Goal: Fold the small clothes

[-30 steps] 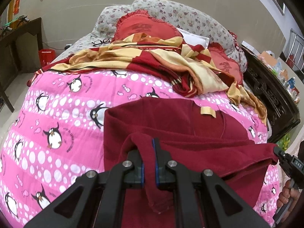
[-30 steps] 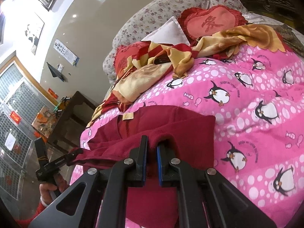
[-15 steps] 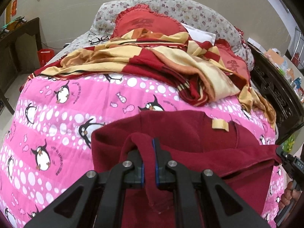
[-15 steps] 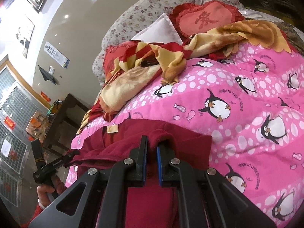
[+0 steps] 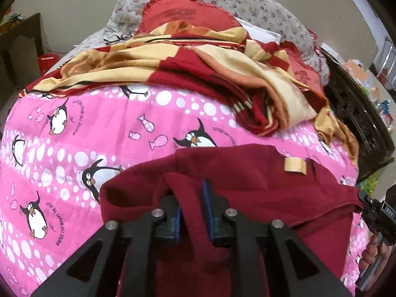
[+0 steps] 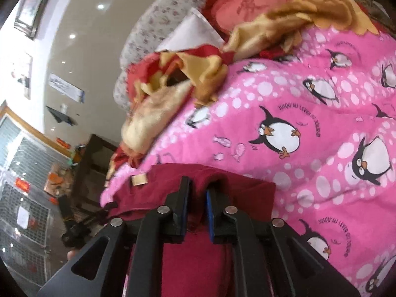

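A dark red garment (image 5: 247,173) with a tan neck label (image 5: 294,165) lies on the pink penguin quilt (image 5: 104,133). My left gripper (image 5: 191,193) is shut on a fold of its near edge, cloth bunched between the blue pads. My right gripper (image 6: 198,190) is shut on another part of the garment (image 6: 247,193); it also shows at the right edge of the left wrist view (image 5: 371,208), with the red edge stretched to it. The folded-over layer reaches toward the label.
A crumpled red and gold blanket (image 5: 198,69) lies across the bed beyond the garment, with red heart cushions (image 5: 188,14) and floral pillows behind. A dark carved bed frame (image 5: 356,123) runs along the right. Glasses (image 5: 118,37) lie near the pillows.
Both grippers have carried the garment's held edge forward over its body toward the label and lower to the bed. The grips have stayed shut.
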`<state>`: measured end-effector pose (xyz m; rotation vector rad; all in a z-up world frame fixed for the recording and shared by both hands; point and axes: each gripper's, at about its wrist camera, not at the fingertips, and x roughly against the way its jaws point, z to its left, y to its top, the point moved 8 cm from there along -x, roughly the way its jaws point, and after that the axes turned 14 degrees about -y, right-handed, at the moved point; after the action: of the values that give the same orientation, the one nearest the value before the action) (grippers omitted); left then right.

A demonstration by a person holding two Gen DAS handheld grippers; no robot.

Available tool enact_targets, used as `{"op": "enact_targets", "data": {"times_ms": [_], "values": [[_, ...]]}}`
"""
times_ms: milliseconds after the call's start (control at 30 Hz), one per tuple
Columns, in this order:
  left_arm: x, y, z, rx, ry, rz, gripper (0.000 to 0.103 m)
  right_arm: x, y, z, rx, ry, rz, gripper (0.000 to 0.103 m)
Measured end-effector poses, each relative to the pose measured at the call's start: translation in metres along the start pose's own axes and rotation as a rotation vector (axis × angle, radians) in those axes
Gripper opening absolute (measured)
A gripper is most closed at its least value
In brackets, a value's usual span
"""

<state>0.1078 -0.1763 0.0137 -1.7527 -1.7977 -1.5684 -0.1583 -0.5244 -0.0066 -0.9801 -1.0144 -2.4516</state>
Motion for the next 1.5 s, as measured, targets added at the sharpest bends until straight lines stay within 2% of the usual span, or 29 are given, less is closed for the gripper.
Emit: {"op": "enact_targets", "data": {"times_ms": [33,100,167,233,267,300,367,500,733,833,900,967,1133,1267,1400,1500], "values": [[0.003,-0.001,-0.002,-0.001,-0.014,0.004,0.026,0.008,-0.001,0.000,0.031,-0.039,-0.029,0.049],[0.013,-0.004,-0.007,-0.003,-0.083,0.001,0.047,0.023,-0.005,0.003,0.094,-0.073,-0.073,0.053],[0.023,-0.008,-0.011,-0.011,-0.110,-0.012,0.054,0.033,-0.010,0.006,0.141,-0.073,-0.089,0.053],[0.034,-0.011,-0.014,-0.043,-0.085,-0.035,0.065,0.036,-0.019,0.012,0.207,-0.079,-0.083,0.053],[0.041,-0.010,-0.014,-0.058,-0.054,-0.060,0.077,0.034,-0.025,0.016,0.248,-0.095,-0.074,0.053],[0.052,-0.009,-0.013,-0.069,-0.034,-0.110,0.082,0.030,-0.031,0.019,0.287,-0.117,-0.067,0.053],[0.063,-0.006,-0.012,-0.058,-0.045,-0.154,0.086,0.020,-0.038,0.024,0.348,-0.150,-0.055,0.053],[0.066,-0.007,-0.010,-0.052,-0.052,-0.158,0.086,-0.001,-0.032,0.038,0.379,-0.153,-0.054,0.053],[0.035,-0.021,-0.012,-0.069,-0.038,-0.094,0.086,-0.030,0.016,0.057,0.291,-0.160,-0.100,0.053],[0.040,-0.019,-0.005,-0.011,-0.050,-0.137,0.086,-0.053,0.026,0.056,0.290,-0.199,-0.072,0.053],[0.048,-0.015,0.000,0.022,-0.056,-0.168,0.086,-0.074,0.026,0.051,0.303,-0.256,-0.029,0.053],[0.052,-0.012,0.000,0.012,-0.041,-0.170,0.086,-0.089,0.023,0.045,0.307,-0.288,0.001,0.053],[0.053,-0.013,-0.013,-0.074,-0.029,-0.161,0.086,-0.067,0.020,0.042,0.289,-0.293,-0.054,0.053],[0.035,-0.010,-0.018,-0.112,0.011,-0.140,0.086,-0.036,0.014,0.049,0.306,-0.247,-0.104,0.053],[0.008,0.013,-0.002,-0.045,0.061,-0.147,0.086,-0.035,0.010,0.057,0.334,-0.218,-0.083,0.053],[-0.011,0.026,0.019,0.044,0.105,-0.134,0.086,-0.052,0.013,0.055,0.332,-0.248,-0.060,0.053]]}}
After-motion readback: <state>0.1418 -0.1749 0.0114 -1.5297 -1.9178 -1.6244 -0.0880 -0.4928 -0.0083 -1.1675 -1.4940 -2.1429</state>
